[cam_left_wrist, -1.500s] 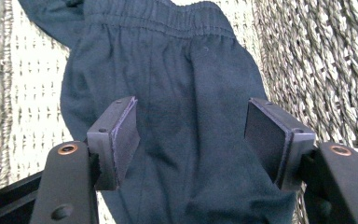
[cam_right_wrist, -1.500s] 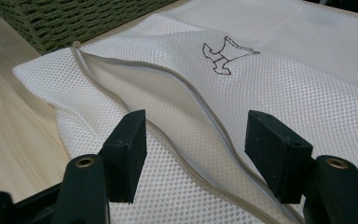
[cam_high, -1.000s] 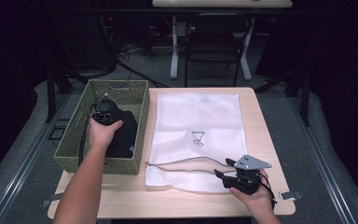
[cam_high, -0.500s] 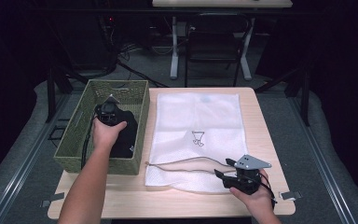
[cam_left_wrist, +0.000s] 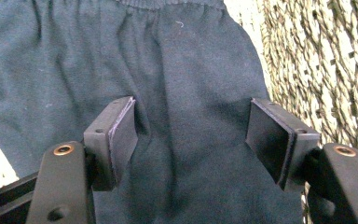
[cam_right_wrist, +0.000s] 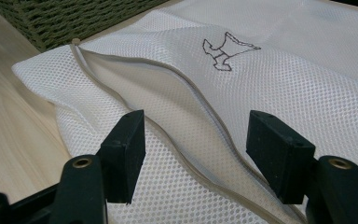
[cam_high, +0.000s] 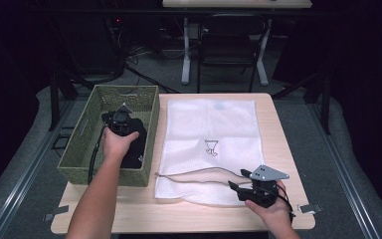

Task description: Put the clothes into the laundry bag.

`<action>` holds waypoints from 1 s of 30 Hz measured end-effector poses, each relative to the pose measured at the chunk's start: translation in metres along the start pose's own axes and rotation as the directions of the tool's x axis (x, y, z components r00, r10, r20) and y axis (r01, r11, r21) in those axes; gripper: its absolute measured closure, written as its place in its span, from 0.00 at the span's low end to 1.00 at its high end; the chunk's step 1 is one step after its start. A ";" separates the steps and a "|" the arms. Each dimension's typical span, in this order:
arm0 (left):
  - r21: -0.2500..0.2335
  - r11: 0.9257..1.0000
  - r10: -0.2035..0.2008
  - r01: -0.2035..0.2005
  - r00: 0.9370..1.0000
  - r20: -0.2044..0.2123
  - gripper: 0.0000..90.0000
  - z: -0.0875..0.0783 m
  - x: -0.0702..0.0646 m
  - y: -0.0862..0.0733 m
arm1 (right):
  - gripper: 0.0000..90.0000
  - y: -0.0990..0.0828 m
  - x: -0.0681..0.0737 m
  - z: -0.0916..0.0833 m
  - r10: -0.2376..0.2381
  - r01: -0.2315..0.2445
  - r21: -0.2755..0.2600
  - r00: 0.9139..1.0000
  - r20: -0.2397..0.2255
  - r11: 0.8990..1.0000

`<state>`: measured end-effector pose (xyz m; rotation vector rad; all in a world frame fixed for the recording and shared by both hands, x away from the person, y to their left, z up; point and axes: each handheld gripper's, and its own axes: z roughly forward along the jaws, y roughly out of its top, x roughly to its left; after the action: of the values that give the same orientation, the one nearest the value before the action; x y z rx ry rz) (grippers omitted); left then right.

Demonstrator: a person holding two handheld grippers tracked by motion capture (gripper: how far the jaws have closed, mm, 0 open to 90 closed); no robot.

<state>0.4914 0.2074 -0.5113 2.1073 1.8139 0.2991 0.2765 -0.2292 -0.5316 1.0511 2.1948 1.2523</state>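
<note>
Dark garment point(cam_left_wrist: 177, 93) under parted left jaws, mesh bag point(cam_right_wrist: 270, 93) under parted right jaws

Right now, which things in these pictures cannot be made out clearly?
- Dark garment: left gripper view cuts off its edges; in the high view the left gripper and hand cover part of it.
- Basket floor: hidden under the garment.
- Inside of the white mesh bag: the upper layer hides it.
- Small drawing on the bag: too small in the high view.

Overhead view, two close-ups (jaw-mounted)
</note>
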 end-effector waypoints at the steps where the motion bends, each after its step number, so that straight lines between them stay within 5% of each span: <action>1: 0.002 1.000 0.002 -0.002 1.000 -0.001 0.37 0.001 0.000 0.000 | 0.41 0.000 0.000 0.000 0.000 0.000 0.000 1.000 0.000 1.000; 13: 0.029 1.000 -0.010 0.012 0.999 -0.045 0.30 0.006 0.004 -0.001 | 0.41 0.000 0.000 0.000 0.000 0.000 0.000 1.000 -0.001 1.000; 24: 0.042 0.999 -0.024 0.026 0.999 -0.044 0.26 0.008 0.011 -0.001 | 0.41 0.000 0.000 0.000 -0.001 0.001 0.000 1.000 -0.003 1.000; 30: 0.035 0.996 -0.079 0.080 0.997 -0.018 0.23 0.012 0.021 -0.005 | 0.41 0.000 0.000 0.000 0.000 0.000 0.000 1.000 -0.003 1.000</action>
<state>0.4944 0.2277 -0.5256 2.0560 1.9206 0.2661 0.2765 -0.2292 -0.5319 1.0500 2.1972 1.2538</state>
